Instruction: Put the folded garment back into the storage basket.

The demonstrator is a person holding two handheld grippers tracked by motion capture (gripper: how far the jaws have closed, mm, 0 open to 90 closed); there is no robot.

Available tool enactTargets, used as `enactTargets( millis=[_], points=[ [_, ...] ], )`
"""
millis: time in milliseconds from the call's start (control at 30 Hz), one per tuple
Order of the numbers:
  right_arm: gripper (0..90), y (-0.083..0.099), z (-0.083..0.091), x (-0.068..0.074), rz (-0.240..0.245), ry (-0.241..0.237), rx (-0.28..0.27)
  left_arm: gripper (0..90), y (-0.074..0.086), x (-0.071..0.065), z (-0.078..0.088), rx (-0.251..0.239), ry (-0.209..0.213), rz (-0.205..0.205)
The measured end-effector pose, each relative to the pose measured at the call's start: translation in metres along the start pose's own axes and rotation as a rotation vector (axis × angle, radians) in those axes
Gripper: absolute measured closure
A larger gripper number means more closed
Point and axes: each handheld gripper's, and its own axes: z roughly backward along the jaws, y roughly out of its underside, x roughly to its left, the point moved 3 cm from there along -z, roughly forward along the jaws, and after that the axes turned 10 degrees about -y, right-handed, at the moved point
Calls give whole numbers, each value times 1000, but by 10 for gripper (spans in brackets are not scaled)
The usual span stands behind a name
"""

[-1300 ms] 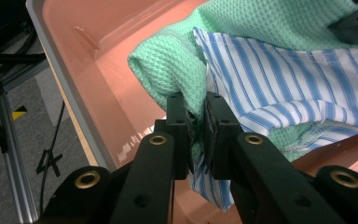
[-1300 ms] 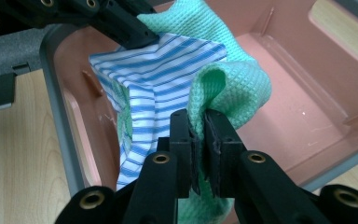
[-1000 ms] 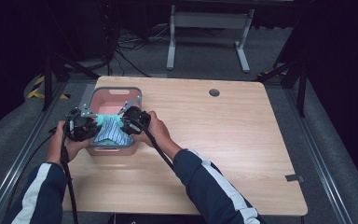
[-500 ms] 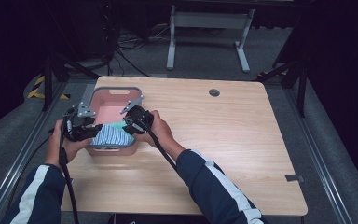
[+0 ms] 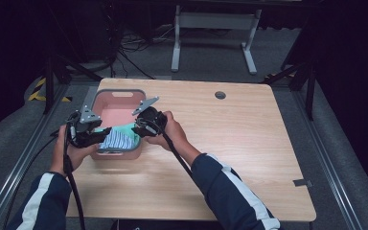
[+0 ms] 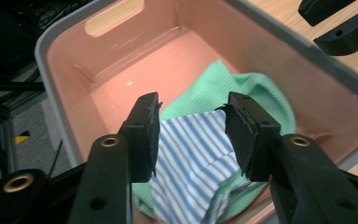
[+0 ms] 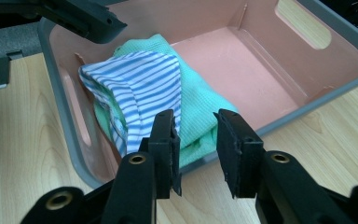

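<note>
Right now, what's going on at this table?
A person holds a gripper in each hand over a pink bin at the table's left edge. A blue-striped cloth and a green cloth lie bunched together in the bin's near end. The left gripper and right gripper have both just been opening; their jaws stand apart with nothing pinched, so the cloths appear released into the bin.

Light wood tabletop [image 5: 249, 158] w/ a round grommet hole [image 5: 220, 95] at approx 1 o'clock. Grey carpet floor [image 5: 220, 62] beyond, dark room. White metal stand [image 5: 211, 28] at 12, loose cables [image 5: 129, 48] at 11, yellow-black hazard tape [image 5: 40, 91] at 10.
</note>
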Motion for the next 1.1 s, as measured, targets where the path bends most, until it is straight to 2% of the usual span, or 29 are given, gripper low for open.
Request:
enactTargets(
  millis=[133, 267, 567, 667, 800, 1100],
  points=[
    [656, 3, 7, 1, 27, 12, 8, 503, -1, -1, 3, -6, 0, 8],
    [637, 5, 13, 1, 45, 36, 18, 493, -3, -7, 6, -34, 8, 12],
    [575, 17, 32, -1, 69, 72, 51, 443, -11, -25, 16, -66, 29, -21],
    [533, 23, 40, -2, 84, 89, 54, 413, -13, -36, 18, -71, 51, -34],
    [522, 31, 48, -2, 100, 114, 73, 396, -15, -45, 20, -80, 62, -41],
    [489, 52, 71, -6, 100, 148, 85, 365, -21, -74, 25, -118, 95, -102]
  ],
)
